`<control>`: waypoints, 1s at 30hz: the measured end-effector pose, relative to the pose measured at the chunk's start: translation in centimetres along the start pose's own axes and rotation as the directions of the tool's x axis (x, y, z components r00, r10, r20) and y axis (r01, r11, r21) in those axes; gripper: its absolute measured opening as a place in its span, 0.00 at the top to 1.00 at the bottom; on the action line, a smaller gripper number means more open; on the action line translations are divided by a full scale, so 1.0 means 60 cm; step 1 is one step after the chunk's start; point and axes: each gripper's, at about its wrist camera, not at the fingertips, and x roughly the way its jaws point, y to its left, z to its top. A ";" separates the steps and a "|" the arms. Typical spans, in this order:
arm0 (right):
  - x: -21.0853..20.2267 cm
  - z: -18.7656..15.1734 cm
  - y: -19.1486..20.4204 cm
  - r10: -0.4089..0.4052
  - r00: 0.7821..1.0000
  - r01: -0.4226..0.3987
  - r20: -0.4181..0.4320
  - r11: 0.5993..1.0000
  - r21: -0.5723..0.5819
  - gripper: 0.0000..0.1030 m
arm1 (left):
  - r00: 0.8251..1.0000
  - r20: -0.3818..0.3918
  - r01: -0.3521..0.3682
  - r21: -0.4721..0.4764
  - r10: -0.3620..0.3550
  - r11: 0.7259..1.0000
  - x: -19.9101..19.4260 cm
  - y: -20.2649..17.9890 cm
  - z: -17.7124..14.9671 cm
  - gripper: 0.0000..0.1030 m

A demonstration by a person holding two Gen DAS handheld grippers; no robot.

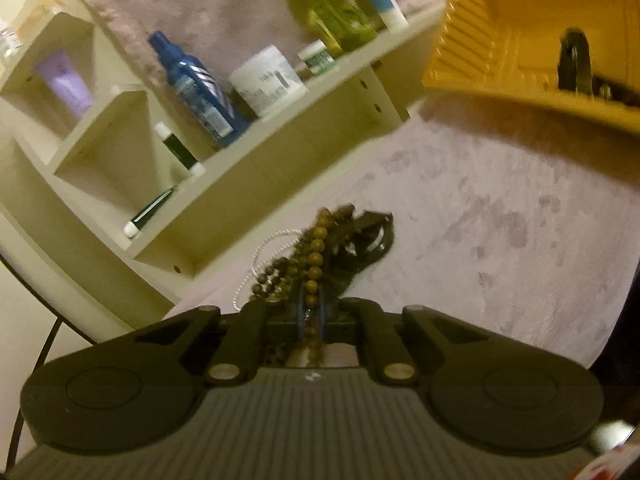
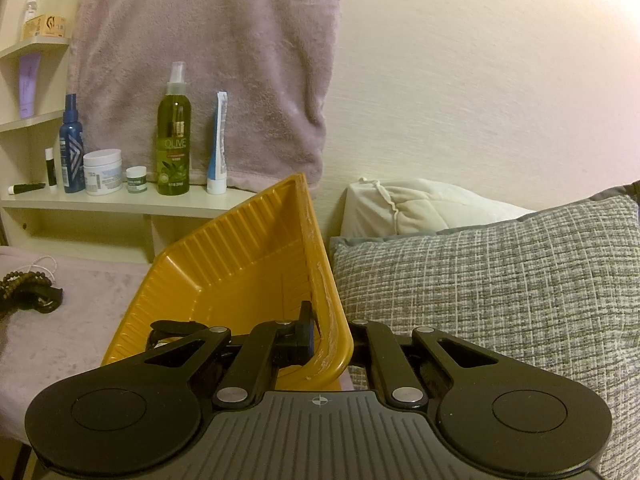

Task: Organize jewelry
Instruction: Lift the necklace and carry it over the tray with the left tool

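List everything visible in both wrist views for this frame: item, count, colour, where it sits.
Bead strands: a bunch, brown, held in the left gripper.
Thin cord: one, white, with the beads.
Dark jewelry piece: one, black, beside the beads over the blanket.
Tray: one, yellow, tilted, rim clamped by the right gripper.
Blanket: one, mauve, under the jewelry.
Spray bottle: one, green, on the shelf.
Tube: one, white and blue, right of it.
Blue bottle: one, shelf left.
Jars: two, white, between the bottles.
Pillows: grey one, cream one behind.
Left gripper: shut on beads.
Right gripper: shut on tray.
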 end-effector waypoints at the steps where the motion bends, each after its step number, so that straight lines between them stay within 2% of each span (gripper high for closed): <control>1: 0.000 0.000 0.000 0.000 1.000 0.000 0.001 1.000 -0.001 0.94 | 1.000 0.008 0.003 -0.016 -0.003 1.000 -0.006 0.008 0.004 0.94; 7: -0.002 0.000 0.002 0.002 1.000 -0.002 0.007 1.000 -0.002 0.94 | 0.997 0.048 0.062 -0.168 -0.055 0.984 -0.028 0.075 0.029 0.94; 12: -0.002 -0.001 0.002 0.004 1.000 -0.004 0.010 1.000 -0.006 0.94 | 0.991 0.083 0.130 -0.330 -0.108 0.935 -0.034 0.145 0.046 0.94; 14: -0.002 0.000 0.002 0.005 1.000 -0.005 0.012 1.000 -0.006 0.94 | 0.988 0.095 0.147 -0.363 -0.120 0.920 -0.036 0.167 0.052 0.94; 20: -0.002 0.000 0.003 0.005 1.000 -0.005 0.014 1.000 -0.006 0.94 | 0.980 0.136 0.189 -0.417 -0.144 0.889 -0.049 0.213 0.073 0.94; 30: 0.000 0.005 0.005 0.007 1.000 -0.007 0.017 1.000 -0.010 0.94 | 0.963 0.207 0.247 -0.428 -0.171 0.869 -0.078 0.252 0.119 0.94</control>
